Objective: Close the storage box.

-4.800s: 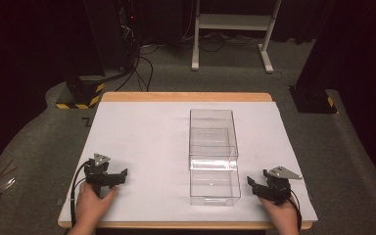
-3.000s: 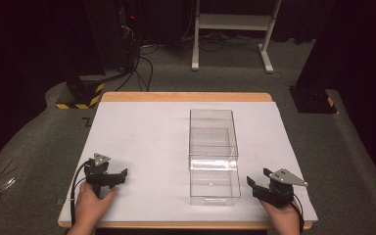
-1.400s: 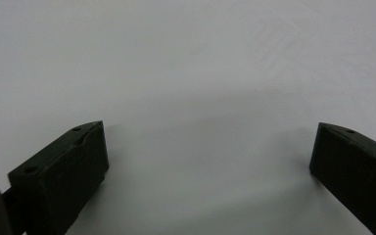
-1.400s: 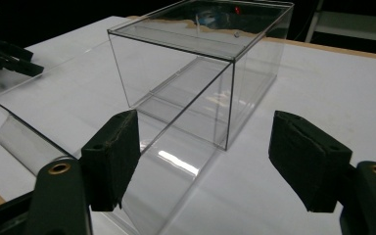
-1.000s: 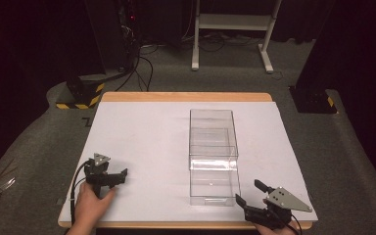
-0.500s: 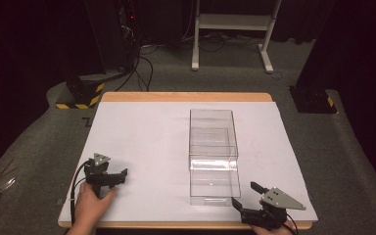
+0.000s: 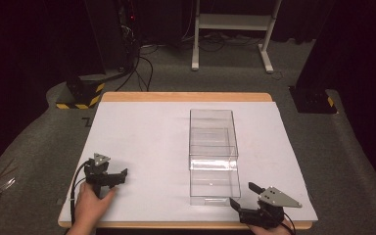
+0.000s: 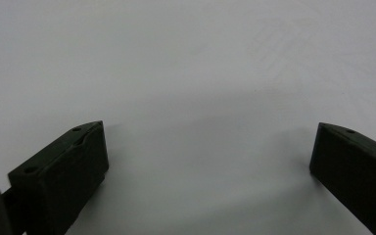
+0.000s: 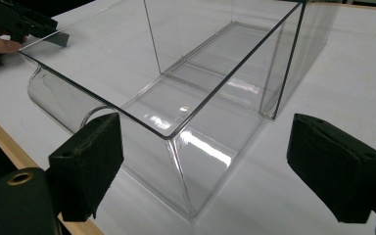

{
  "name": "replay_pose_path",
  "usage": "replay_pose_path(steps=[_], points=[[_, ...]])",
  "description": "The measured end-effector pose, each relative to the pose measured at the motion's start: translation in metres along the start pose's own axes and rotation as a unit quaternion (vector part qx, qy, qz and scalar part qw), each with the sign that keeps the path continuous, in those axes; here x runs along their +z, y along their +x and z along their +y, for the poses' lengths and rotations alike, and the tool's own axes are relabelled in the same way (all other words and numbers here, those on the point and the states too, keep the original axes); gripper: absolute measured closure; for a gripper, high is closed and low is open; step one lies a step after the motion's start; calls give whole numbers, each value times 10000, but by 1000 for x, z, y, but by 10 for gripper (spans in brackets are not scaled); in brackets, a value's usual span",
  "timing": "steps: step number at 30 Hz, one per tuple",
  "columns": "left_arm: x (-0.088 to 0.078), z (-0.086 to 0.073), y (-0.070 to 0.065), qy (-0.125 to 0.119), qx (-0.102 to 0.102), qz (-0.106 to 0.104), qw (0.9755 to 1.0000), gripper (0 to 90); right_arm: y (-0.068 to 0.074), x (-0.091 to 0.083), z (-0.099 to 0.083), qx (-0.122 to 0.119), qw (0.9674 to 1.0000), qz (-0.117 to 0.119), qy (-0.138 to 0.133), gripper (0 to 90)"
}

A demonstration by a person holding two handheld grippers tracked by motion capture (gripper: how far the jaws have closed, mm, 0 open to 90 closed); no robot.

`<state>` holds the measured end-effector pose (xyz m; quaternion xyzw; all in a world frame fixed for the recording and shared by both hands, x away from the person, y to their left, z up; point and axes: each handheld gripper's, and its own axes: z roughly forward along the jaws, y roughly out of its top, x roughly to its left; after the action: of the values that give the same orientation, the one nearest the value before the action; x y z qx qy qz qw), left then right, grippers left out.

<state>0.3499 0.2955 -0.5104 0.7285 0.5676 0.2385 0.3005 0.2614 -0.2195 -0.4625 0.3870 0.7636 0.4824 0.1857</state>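
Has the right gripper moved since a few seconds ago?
Yes. The right gripper has shifted left and toward the table's near edge, closing in on the near right corner of the clear plastic box. Its jaws have just been opening, nothing between them.

A clear, colourless acrylic box (image 7: 214, 156) stands on a white table cover (image 7: 142, 137) edged by light wood. Both grippers are black, the right gripper (image 7: 245, 195) topped with a grey plate.
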Motion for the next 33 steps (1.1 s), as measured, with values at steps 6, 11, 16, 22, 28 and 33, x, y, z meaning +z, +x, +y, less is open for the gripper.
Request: replay_pose_path(steps=[6,11,16,22,28,33], points=[[0,0,0,4,0,-4,10000,11,0,3,0,-27,10000,-16,-3,138],[0,0,0,2,1,-4,10000,11,-1,4,1,-7,10000,-58,4,139],[0,0,0,3,-1,-3,10000,11,-2,8,3,-34,10000,-74,19,139],[0,0,0,1,-3,-1,10000,11,-3,11,5,-27,9999,-101,18,139],[0,0,0,2,-4,-3,10000,11,-5,17,6,-19,9998,-172,21,139],[0,0,0,0,-4,-1,10000,11,-7,21,8,-12,9997,-242,-5,140]])
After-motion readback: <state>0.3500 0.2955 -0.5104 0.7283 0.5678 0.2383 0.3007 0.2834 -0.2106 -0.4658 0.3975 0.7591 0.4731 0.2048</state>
